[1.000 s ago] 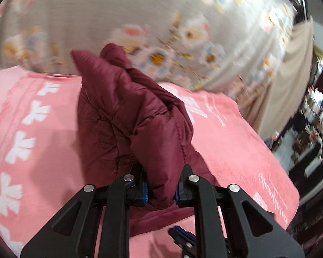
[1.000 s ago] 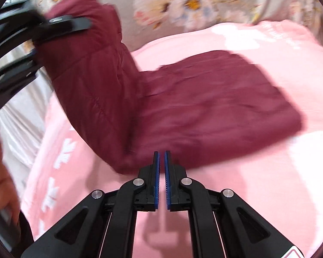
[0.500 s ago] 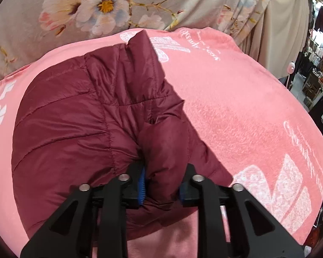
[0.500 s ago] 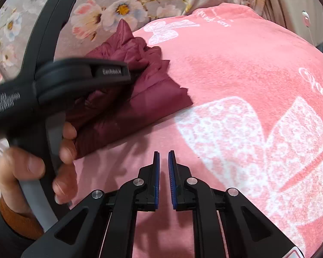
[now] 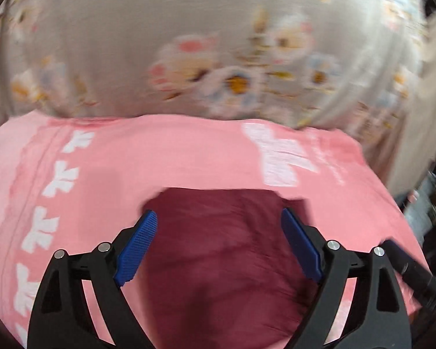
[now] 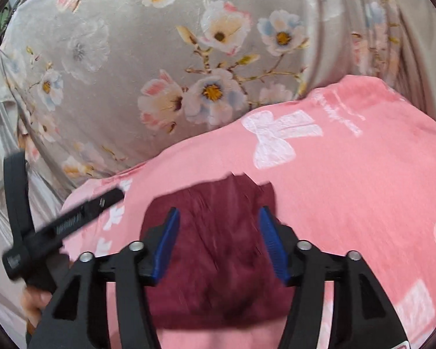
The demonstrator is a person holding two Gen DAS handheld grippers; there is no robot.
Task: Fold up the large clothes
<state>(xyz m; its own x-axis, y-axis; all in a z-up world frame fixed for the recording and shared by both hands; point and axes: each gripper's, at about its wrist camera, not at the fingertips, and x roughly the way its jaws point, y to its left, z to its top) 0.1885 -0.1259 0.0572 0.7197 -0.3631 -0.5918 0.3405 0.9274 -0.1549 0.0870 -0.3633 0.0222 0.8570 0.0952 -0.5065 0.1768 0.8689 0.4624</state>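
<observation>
Both of your tools are spread wide and grasp nothing. In the left wrist view the left tool frames the jacket from above, the maroon bundle filling the lower centre of the frame between the blue pads. The right wrist view shows the same: the right tool hangs over the jacket, which lies in the lower centre as a compact folded block. Whether either pad touches the cloth cannot be told through the blur.

The jacket's long axis seems to run from the bottom of each frame up toward its centre, straight ahead of both tools, so neither hand looks clearly nearer.

It rests on a pink blanket with white bows, which looks soft and likely to give under pressure. A floral curtain fills the upper frame behind it.
</observation>
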